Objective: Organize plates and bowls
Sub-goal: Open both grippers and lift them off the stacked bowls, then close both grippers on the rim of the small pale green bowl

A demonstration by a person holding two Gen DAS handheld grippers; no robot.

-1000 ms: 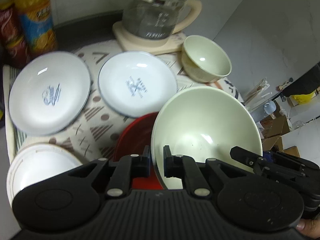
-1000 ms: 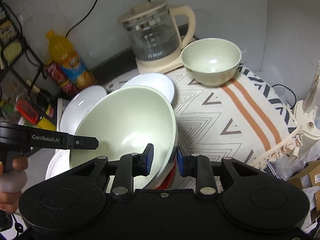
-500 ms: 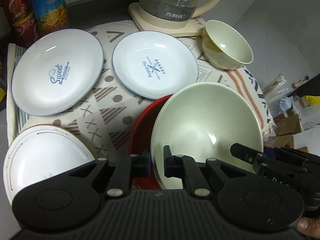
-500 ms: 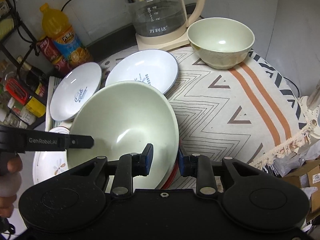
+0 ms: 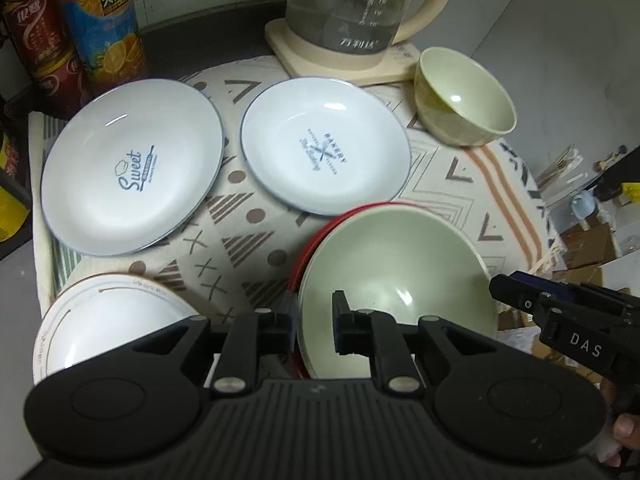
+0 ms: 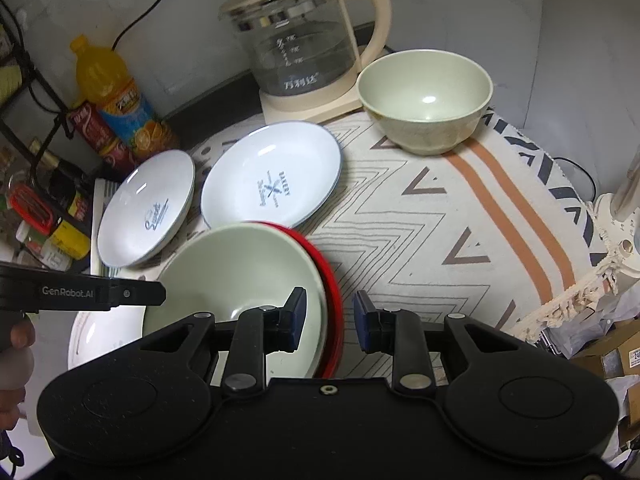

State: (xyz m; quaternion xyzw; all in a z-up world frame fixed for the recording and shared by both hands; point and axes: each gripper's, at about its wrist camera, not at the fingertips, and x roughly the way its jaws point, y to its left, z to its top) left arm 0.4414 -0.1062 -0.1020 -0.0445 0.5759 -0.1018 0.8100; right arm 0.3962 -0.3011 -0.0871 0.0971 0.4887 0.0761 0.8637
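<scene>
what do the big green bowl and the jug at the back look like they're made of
Big green bowl: matte pale green with a soft highlight, probably melamine or plastic, possibly ceramic. Jug: clear glass-like body with printed marks, cream plastic-looking handle and base.

My black left gripper [image 5: 314, 322], blue-padded, straddles the rim of a pale green bowl [image 5: 394, 276] that sits in a red plate [image 6: 334, 280]; my black right gripper [image 6: 330, 318] has blue pads too. Two white plates with thin blue rims carry blue lettering, one [image 5: 132, 164] reading "Sweet", the other [image 5: 324, 146] "Bakery". A white plate [image 5: 108, 320] with a thin brown line lies nearby. The cloth [image 6: 440, 216] is cream with grey zigzags, brown triangles, orange stripes and dark chevrons. A smaller bowl [image 6: 426, 100] is pale yellow-green. The kettle [image 6: 298, 48] is clear glass with cream trim. The bottle [image 6: 114, 100] is orange with a blue label.
</scene>
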